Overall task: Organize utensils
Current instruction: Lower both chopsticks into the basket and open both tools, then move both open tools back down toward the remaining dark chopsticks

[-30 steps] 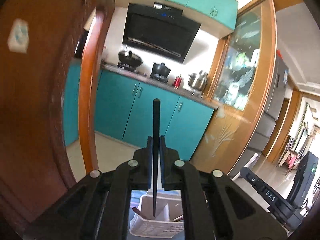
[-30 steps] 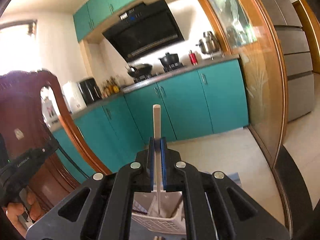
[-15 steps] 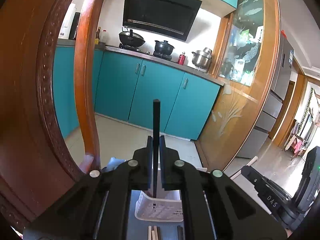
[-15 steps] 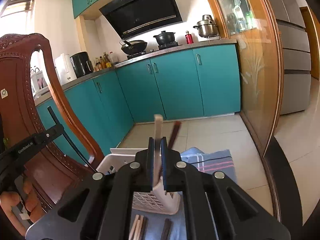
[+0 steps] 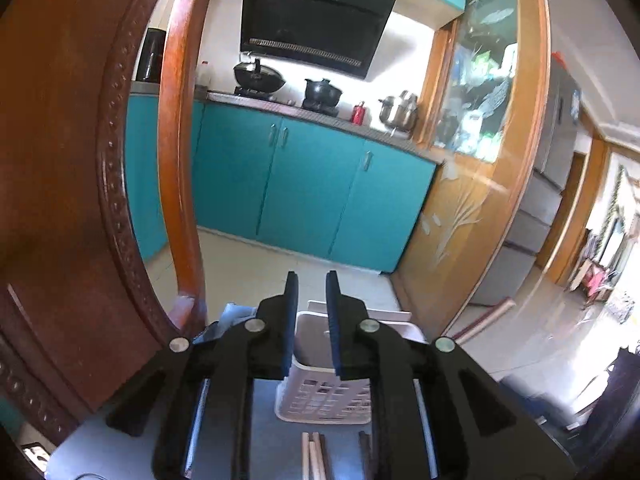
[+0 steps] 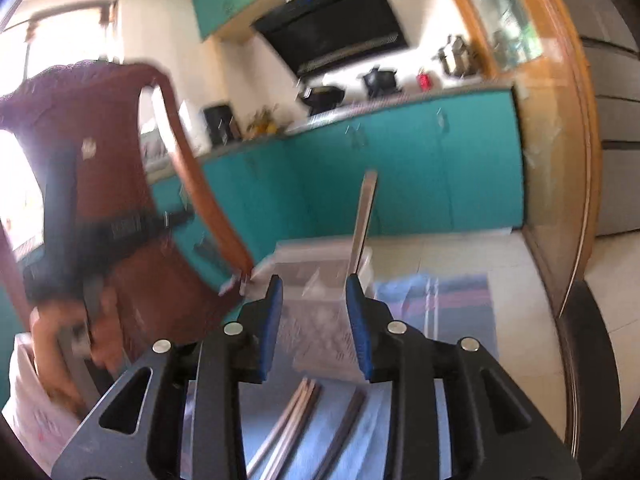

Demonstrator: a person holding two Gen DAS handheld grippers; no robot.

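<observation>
My left gripper (image 5: 308, 312) stands with its jaws parted and nothing between them; they have just been opening. Straight ahead at 12 o'clock, just past the fingertips, sits the white basket (image 5: 324, 396), a perforated plastic caddy on the blue-grey table top (image 5: 264, 440). At 6 o'clock of the basket, near the bottom edge of the left view, 2 pale chopsticks (image 5: 314, 456) lie side by side with a dark one (image 5: 363, 446) a little to their right.

My right gripper (image 6: 314, 316) also has its jaws apart, and they have just been opening too. A pale chopstick (image 6: 363, 224) stands upright in the basket (image 6: 320, 332), leaning slightly to 1 o'clock, its lower end just beside the right blue pad (image 6: 358, 320); the picture is too blurred to say whether it touches the pad. On the table below, a bundle of pale sticks (image 6: 286, 428) lies at about 7 o'clock of the basket and a dark stick (image 6: 344, 428) at about 6 o'clock. A striped blue cloth (image 6: 452, 300) lies at 3 o'clock of the basket.

At 9 o'clock in the right view my left hand (image 6: 60, 344) shows, blurred, in front of a carved wooden chair (image 6: 120, 200).
</observation>
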